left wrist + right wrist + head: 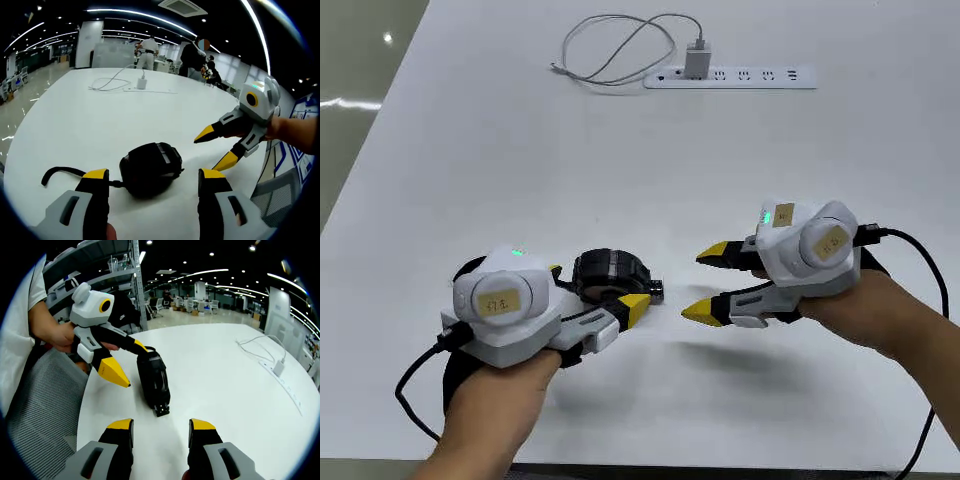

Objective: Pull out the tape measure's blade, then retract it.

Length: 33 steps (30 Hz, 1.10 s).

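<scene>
The black tape measure (608, 272) lies on the white desk (500, 150), its blade wound in. The left tongs (596, 288) are released, with one jaw on either side of the tape measure, not pressing it. The right tongs (707, 283), also released, hover just right of the tape measure, tips toward it.

Left gripper (597, 288) fingers astride tape measure (612, 268) — right gripper (704, 284) spread, just beside.
</scene>
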### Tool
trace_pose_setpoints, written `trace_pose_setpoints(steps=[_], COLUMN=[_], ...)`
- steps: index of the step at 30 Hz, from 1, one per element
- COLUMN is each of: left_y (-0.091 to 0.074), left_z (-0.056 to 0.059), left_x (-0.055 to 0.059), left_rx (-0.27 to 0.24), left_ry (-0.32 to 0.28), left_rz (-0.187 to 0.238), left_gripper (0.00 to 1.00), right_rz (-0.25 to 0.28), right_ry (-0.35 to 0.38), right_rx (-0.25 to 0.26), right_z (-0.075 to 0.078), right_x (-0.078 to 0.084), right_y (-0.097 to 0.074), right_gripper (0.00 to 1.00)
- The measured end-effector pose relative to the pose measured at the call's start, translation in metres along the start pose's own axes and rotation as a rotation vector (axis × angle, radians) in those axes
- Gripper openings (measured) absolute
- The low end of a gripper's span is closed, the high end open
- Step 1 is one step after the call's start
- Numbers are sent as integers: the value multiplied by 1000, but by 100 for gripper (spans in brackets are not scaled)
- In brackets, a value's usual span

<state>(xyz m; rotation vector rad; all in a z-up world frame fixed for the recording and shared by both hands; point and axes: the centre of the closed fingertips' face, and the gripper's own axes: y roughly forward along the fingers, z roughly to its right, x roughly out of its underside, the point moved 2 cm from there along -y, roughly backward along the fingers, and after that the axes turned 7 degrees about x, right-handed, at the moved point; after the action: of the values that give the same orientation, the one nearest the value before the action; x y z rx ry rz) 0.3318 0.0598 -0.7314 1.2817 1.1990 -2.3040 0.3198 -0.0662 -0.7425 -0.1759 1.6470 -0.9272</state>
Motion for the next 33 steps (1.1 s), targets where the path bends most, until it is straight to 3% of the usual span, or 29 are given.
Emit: trace_pose_setpoints(steps=[18,33], left_y=[-30,-52], left_z=[0,-12], left_x=[1,3], left_rx=[62,88], left_ry=[114,169], left_rz=[-8,-15], left_gripper=[73,79], right_rz=[49,52], right_ry=[57,97], right_rx=[76,122], right_z=[-3,-8], right_x=[-6,3], right_y=[-30,-59], right_gripper=[56,67])
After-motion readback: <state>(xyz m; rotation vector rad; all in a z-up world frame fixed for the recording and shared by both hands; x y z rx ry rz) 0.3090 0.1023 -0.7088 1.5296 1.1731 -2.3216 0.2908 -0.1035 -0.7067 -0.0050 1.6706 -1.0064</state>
